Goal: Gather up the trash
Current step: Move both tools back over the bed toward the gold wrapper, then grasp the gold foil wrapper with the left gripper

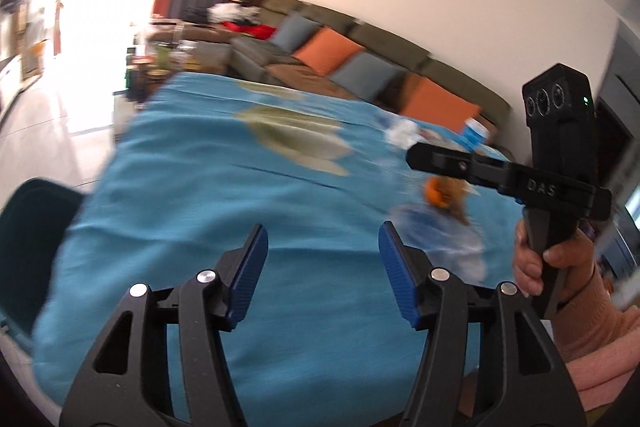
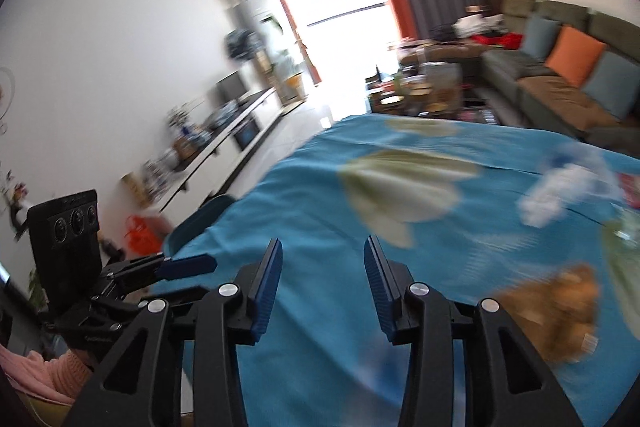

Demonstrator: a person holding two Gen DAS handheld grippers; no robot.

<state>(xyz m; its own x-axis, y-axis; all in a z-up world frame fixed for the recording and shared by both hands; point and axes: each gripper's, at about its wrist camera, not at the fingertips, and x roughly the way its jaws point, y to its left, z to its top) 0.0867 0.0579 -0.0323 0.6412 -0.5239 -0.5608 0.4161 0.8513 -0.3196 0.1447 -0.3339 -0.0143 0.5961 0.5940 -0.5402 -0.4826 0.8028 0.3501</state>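
My left gripper (image 1: 323, 233) hangs open over the blue tablecloth (image 1: 200, 211) with nothing between its blue pads. My right gripper (image 2: 323, 249) is open too, empty, above the same cloth (image 2: 320, 195). In the left wrist view the right gripper (image 1: 416, 151) reaches in from the right, held by a hand (image 1: 536, 263). Trash lies at the right of the table: an orange and brown scrap (image 1: 444, 197), a clear plastic wrapper (image 1: 440, 235), white crumpled paper (image 1: 402, 133) and a blue can (image 1: 474, 135). The right wrist view shows a brown crumpled piece (image 2: 560, 311) and a blurred white and blue bottle (image 2: 560, 191).
A teal chair (image 1: 32, 247) stands at the table's left edge. Behind the table runs a sofa (image 1: 360, 67) with orange and blue cushions. A cluttered low table (image 2: 424, 87) and a long counter (image 2: 224, 151) lie further off. Both views are motion-blurred.
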